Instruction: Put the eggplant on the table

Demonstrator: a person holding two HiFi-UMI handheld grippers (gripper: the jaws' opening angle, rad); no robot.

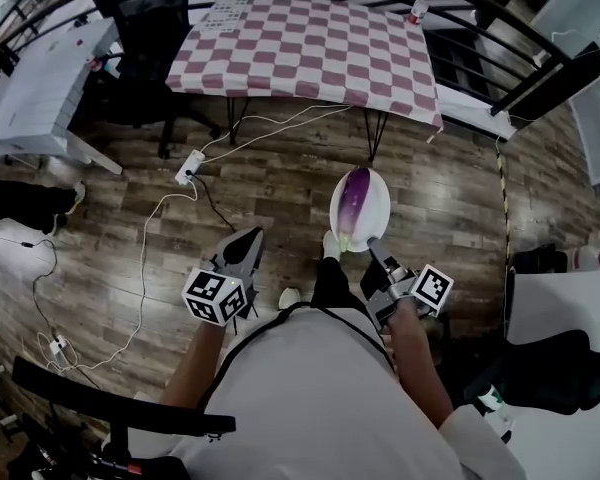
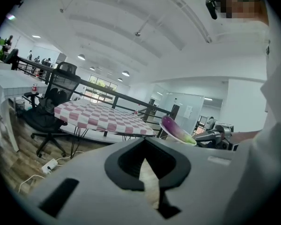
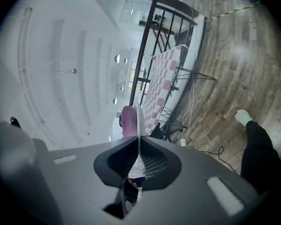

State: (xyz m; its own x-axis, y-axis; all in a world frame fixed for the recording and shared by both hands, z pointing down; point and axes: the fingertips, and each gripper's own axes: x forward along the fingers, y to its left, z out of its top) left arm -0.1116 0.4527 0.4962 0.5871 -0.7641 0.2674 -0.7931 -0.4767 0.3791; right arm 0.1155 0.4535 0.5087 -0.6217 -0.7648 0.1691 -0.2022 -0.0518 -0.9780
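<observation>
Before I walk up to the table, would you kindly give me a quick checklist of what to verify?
1. Right gripper clamped on the plate rim: ok.
2. Eggplant lying on the plate: ok.
3. Left gripper shut and empty: ok.
4. Table within reach: not ok, floor lies between.
5. Bare cloth on the table for landing: ok.
6. Power strip cables clear of the path: cannot tell.

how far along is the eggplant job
Done: the right tool grips the rim of the white plate carrying the eggplant, held above the floor. In hand: the carry, with the checkered table ahead and apart from it. Left: reach the table and set the eggplant on it. The left tool is shut, empty.
</observation>
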